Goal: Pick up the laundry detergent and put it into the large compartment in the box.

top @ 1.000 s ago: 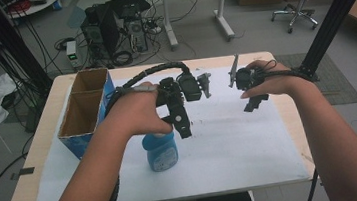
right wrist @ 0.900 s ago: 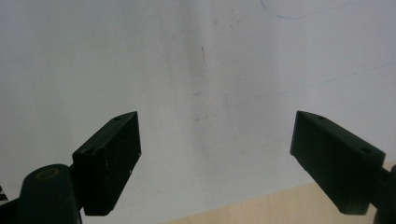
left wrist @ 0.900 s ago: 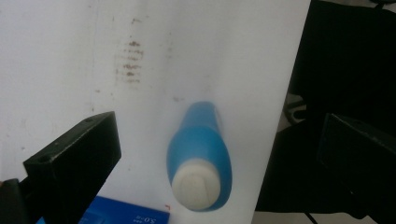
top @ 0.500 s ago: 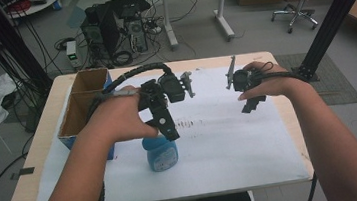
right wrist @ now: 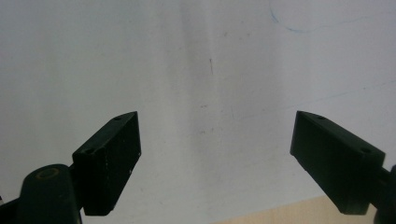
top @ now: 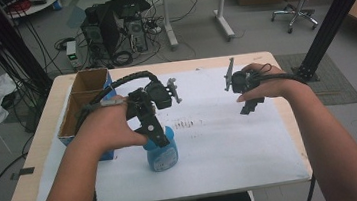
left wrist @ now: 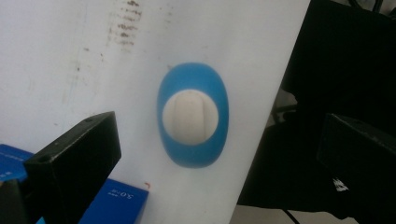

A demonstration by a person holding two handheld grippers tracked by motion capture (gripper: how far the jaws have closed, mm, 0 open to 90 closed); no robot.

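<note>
The blue bottle (top: pixel 162 155) stands upright on the white sheet (top: pixel 231 140) covering the desk (top: pixel 30 191), toward the near edge and left of the middle. From above, in the left gripper view, it is an oval blue body (left wrist: pixel 193 122) with a round off-white cap at its centre. The left tool (top: pixel 154 133) hangs just over it, jaws spread wide, holding nothing. The right tool (top: pixel 247 106) hovers near the far right corner, also wide open and empty.
</note>
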